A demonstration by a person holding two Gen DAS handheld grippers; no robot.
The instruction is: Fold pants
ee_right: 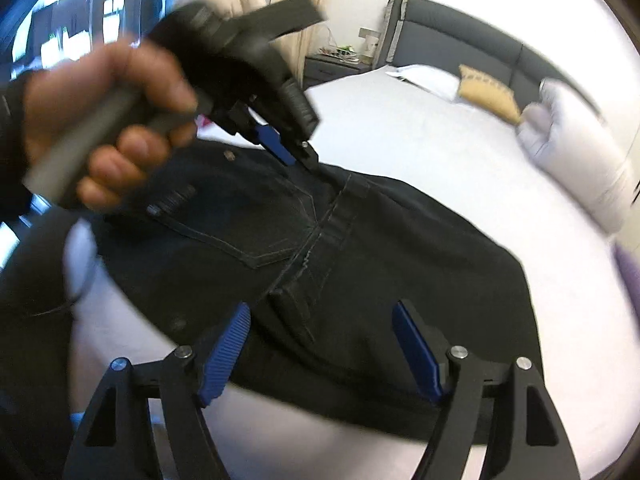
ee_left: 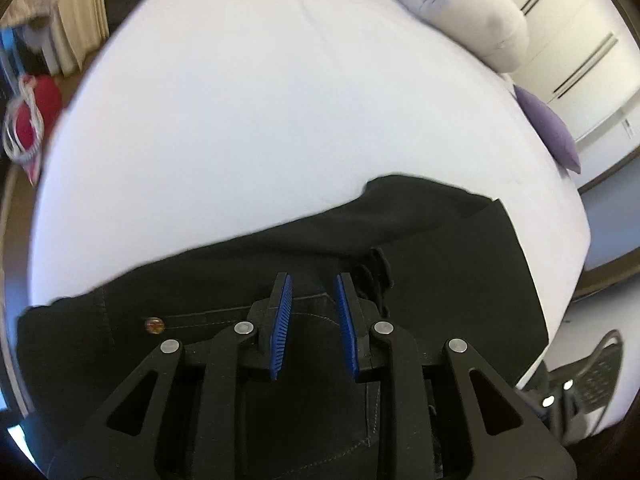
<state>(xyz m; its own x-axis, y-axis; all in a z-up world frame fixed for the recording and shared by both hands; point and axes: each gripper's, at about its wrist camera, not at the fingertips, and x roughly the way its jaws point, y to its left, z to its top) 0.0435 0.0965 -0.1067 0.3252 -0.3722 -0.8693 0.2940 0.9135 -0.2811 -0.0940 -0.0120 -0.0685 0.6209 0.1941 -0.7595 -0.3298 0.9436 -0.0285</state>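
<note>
A white bed [ee_left: 240, 100] fills most of both views, its sheet smooth and bare across the middle. At the head end stands a dark grey padded headboard [ee_right: 460, 28]. A white pillow [ee_right: 424, 78] lies against it, with a tan patterned cushion [ee_right: 486, 94] just beside that. A bunched white duvet [ee_left: 476, 20] is heaped along one side edge of the bed, and a purple cushion [ee_left: 550, 128] sits at that same edge, nearer the foot. Beyond that edge are white wardrobe doors [ee_left: 580, 52]. A dark nightstand [ee_right: 334, 66] stands beside the headboard, small items on top too blurred to tell. Beige curtains [ee_left: 80, 20] hang past the opposite edge, and a red bag [ee_left: 34, 118] with white cord lies on the floor below them.
</note>
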